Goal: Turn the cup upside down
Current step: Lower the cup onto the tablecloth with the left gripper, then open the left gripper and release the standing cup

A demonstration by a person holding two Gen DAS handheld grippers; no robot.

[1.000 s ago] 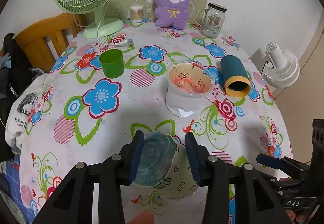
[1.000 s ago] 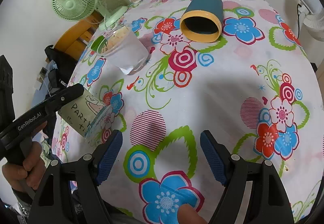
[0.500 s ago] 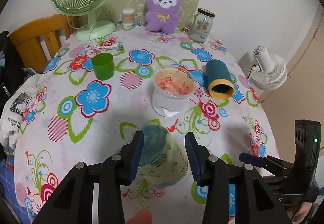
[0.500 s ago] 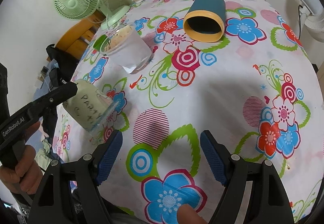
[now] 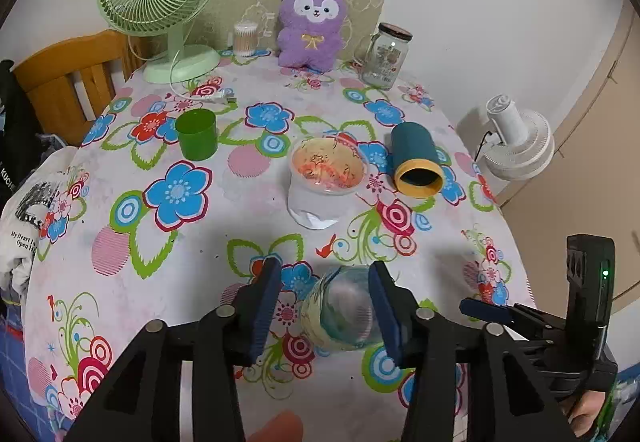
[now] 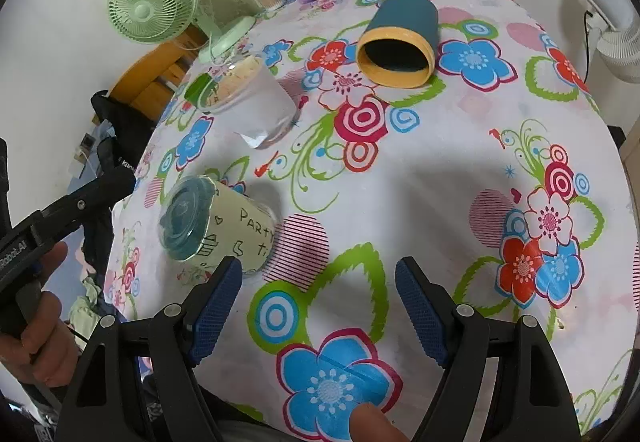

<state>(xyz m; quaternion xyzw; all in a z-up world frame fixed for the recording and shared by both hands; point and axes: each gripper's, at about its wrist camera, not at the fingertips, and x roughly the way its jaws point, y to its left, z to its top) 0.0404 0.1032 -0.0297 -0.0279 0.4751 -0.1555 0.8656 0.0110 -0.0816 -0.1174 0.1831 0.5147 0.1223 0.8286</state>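
Cup [image 6: 224, 228] upside down on table, pale w/ "PARTY" print; L claw [image 5: 326, 312] & R claw [image 6: 318, 308] apart

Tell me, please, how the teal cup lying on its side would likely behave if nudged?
The teal cup would probably roll, since it rests on its round side. Its mouth looks wider than its base, so it would likely curve. It looks empty, so probably light.

Party cup [image 6: 218, 228] stands seemingly base-up beside the right gripper's [image 6: 318, 306] spread jaws.
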